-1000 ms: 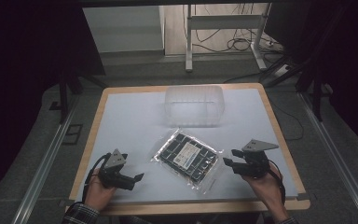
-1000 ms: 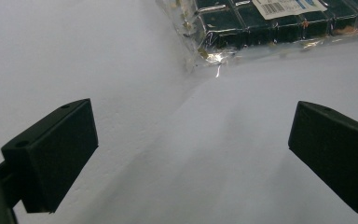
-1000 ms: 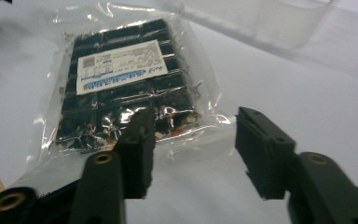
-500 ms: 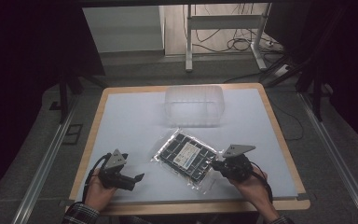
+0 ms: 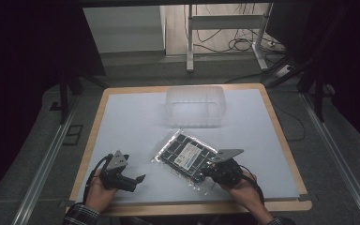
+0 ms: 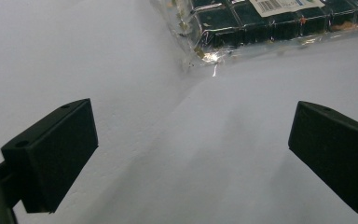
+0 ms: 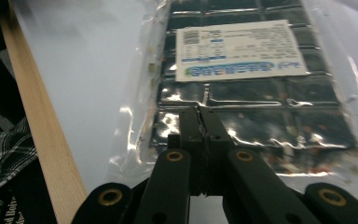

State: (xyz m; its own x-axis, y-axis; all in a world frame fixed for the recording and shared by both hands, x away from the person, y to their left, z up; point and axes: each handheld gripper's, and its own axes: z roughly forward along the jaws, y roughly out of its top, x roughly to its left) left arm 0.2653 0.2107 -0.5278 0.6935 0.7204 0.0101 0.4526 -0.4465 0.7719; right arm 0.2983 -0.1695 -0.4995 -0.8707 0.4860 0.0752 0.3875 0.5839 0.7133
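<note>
A clear plastic bag (image 5: 187,157) holding a black gridded tray with a white label (image 7: 237,56) lies flat on the white table top, front of centre. My right gripper (image 5: 209,172) is at the bag's near right corner. In the right gripper view its jaws are pressed together (image 7: 199,122) on the bag's (image 7: 261,98) near edge. My left gripper (image 5: 138,180) rests near the front left, open, with nothing between its fingers. In the left gripper view (image 6: 191,154) a corner of the bag (image 6: 242,23) lies ahead of the jaws, apart from them.
A clear plastic box (image 5: 194,105) stands at the back middle of the table (image 5: 131,122). The wooden front edge (image 7: 42,135) runs close beside my right gripper, with a plaid sleeve (image 7: 0,154) below it. Metal rails flank the table on the floor.
My right gripper has moved left from the table's right side onto the bag's near edge and shut there. The left gripper has stayed where it was, open.
</note>
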